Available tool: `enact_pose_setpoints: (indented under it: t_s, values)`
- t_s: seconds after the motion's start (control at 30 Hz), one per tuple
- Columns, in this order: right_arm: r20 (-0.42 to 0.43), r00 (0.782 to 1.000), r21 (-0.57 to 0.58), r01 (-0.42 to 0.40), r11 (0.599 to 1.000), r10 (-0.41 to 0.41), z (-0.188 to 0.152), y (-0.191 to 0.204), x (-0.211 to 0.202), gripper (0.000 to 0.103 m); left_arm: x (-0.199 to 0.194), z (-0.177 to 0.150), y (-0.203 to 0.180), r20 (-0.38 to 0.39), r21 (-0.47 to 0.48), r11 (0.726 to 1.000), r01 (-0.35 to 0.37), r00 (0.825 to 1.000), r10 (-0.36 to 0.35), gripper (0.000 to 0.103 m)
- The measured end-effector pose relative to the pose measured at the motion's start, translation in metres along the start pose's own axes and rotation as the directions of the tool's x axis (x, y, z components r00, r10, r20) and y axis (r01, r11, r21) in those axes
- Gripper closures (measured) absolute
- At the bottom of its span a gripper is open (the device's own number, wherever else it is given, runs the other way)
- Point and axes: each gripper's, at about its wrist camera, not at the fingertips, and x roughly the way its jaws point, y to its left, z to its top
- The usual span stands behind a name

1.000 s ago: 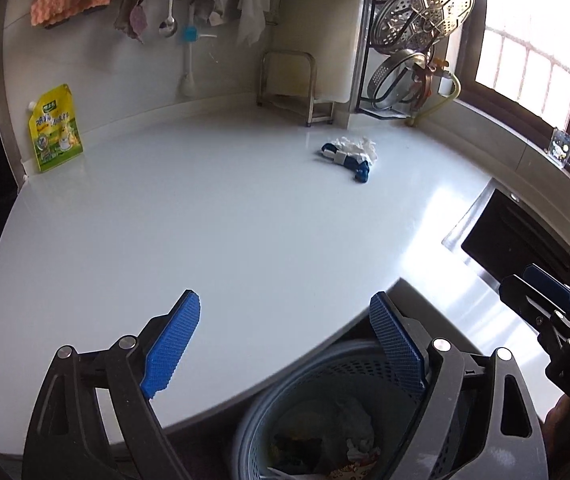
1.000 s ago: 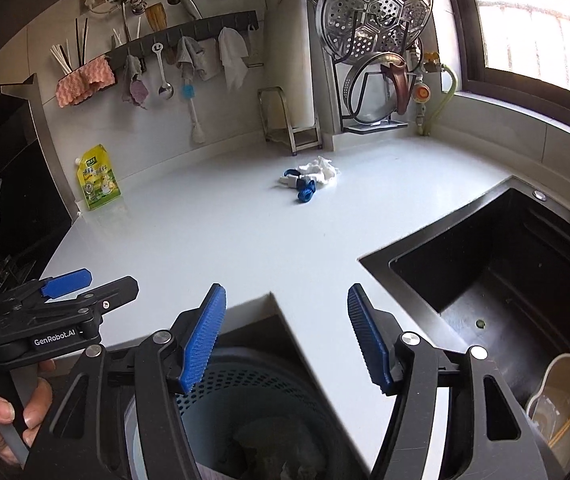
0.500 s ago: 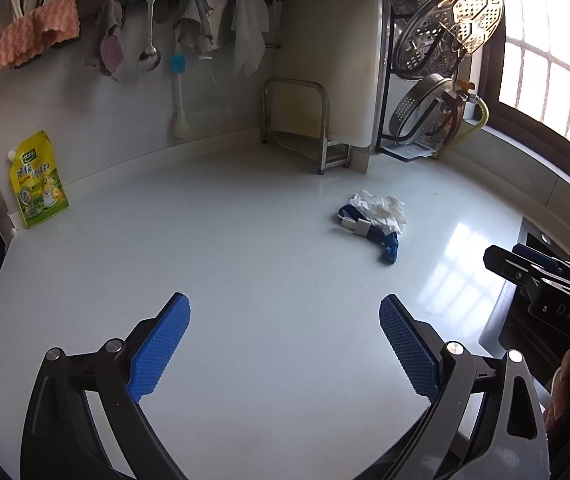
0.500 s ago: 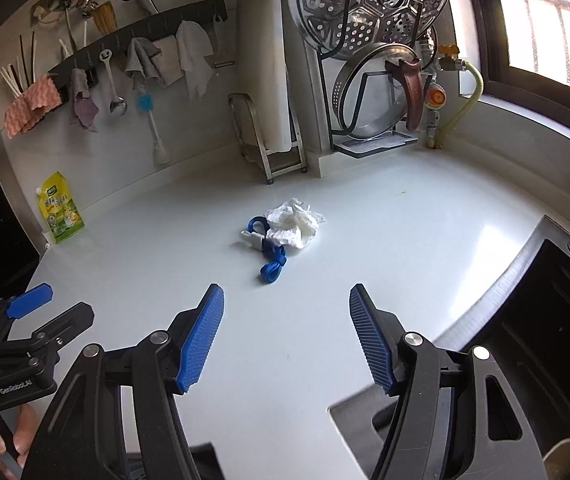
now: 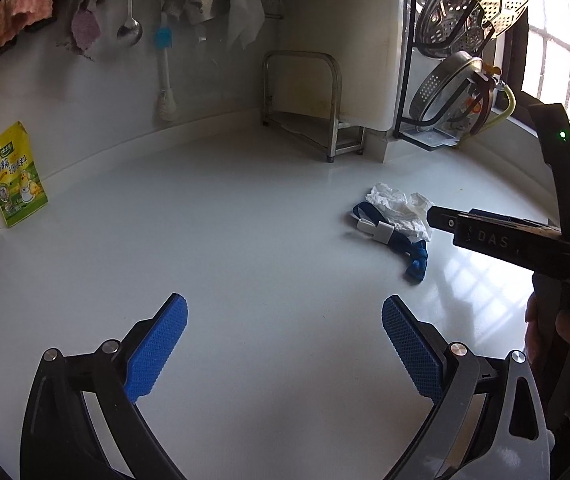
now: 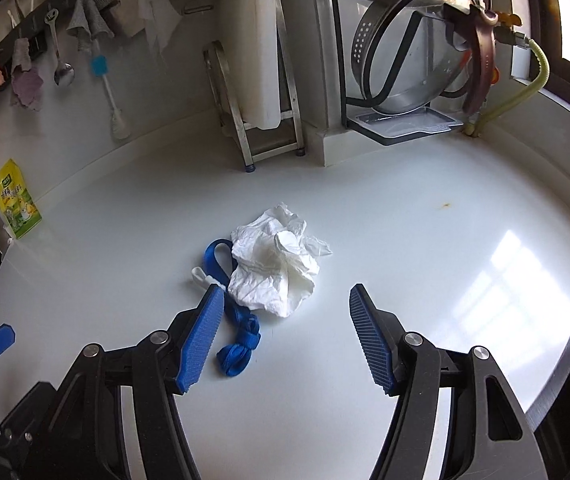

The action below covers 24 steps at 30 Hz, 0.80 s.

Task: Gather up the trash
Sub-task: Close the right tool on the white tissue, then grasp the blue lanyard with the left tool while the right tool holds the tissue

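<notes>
Lying on the white counter, a crumpled tissue partly covers a blue strap with a white clip. Right gripper, jaws wide and holding nothing, hovers just short of the tissue, its left pad over the strap. Left gripper, jaws wide and holding nothing, hangs over bare counter, apart from the trash. A yellow pouch leans against the wall.

Yellow spouted pouch leaning against the backsplash at the white countertop edge. Ladle, blue-headed brush and cloths hanging above. Steamer tray upright in a rack.
</notes>
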Motion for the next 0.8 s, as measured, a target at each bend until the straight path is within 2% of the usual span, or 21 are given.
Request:
enact_pose_setpoints:
  t_s: [0.3,0.37,0.43,0.53,0.6,0.73,0.8]
  values:
    - [-0.088,0.996,0.018,-0.030,0.999,0.032,0.018,-0.002,0.045,0.041,0.016,0.004,-0.005,-0.029,-0.004,1.000,0.013,1.000,-0.013,0.007]
    - [-0.103,0.994,0.013,-0.029,0.999,0.031,0.018,-0.002,0.051,0.046,0.018,0.006,-0.007,-0.031,-0.002,1.000,0.015,0.999,-0.016,0.007]
    - [-0.113,0.993,0.018,-0.040,0.999,0.041,0.017,-0.002,0.053,0.064,0.020,0.008,-0.010,-0.033,0.002,1.000,0.013,0.999,-0.013,0.007]
    - [-0.116,0.992,0.012,-0.043,0.999,0.045,0.016,-0.002,0.054,0.081,0.024,0.011,-0.016,-0.043,0.004,1.000,0.017,0.999,-0.017,0.007]
    - [-0.101,0.993,0.018,-0.052,0.998,0.054,0.016,-0.004,0.049,0.089,0.026,0.013,-0.020,-0.050,0.003,1.000,0.021,0.999,-0.021,0.007]
    - [-0.041,0.998,0.057,-0.048,0.997,0.051,0.016,-0.020,0.029,0.092,0.035,0.017,-0.032,-0.063,0.011,1.000,0.024,0.998,-0.023,0.007]
    - [-0.013,1.000,0.069,-0.017,0.997,0.018,0.013,-0.033,0.017,0.092,0.040,0.020,-0.040,-0.061,0.016,1.000,0.021,0.998,-0.020,0.007]
